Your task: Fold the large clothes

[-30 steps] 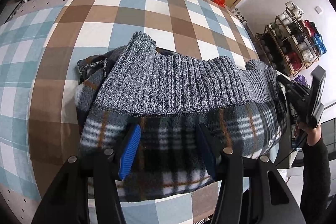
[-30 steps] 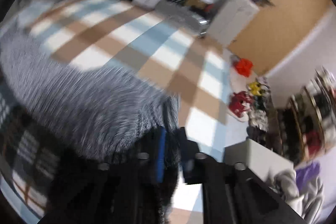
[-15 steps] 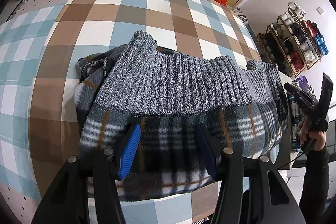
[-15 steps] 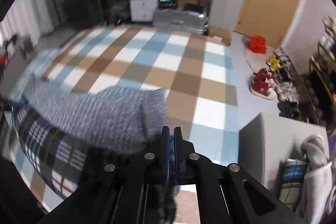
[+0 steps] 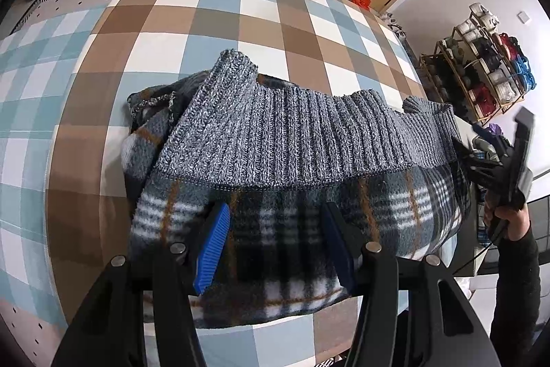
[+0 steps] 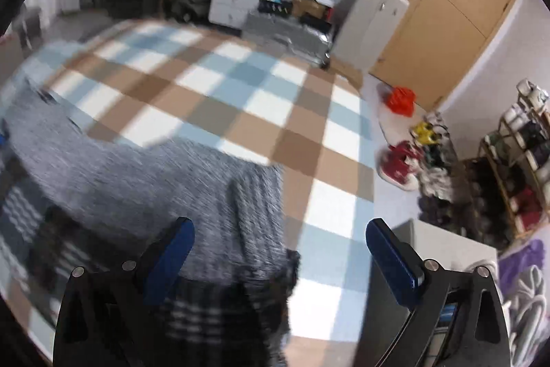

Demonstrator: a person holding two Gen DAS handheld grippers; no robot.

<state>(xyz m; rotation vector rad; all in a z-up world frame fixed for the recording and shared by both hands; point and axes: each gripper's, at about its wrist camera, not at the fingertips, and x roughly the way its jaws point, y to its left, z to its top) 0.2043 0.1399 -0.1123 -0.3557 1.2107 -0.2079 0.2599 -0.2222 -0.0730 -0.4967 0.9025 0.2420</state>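
Left wrist view: the left gripper [image 5: 275, 243] hovers half-spread over the plaid fleece part of the folded garment [image 5: 295, 160], its blue pads [image 5: 213, 250] seeming clear of the cloth. The garment lies on the checked bed [image 5: 206, 23], its grey knit band turned up across the top. The right gripper [image 6: 280, 260] has just been opening; its jaws stand wide over the garment's right edge, holding nothing.

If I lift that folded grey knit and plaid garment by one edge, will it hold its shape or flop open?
The garment would likely flop: its knit hem already curves and sags over the plaid fleece. It looks thick, so probably fairly heavy. The fuzzy surface should grip rather than slip on the checked bedcover.
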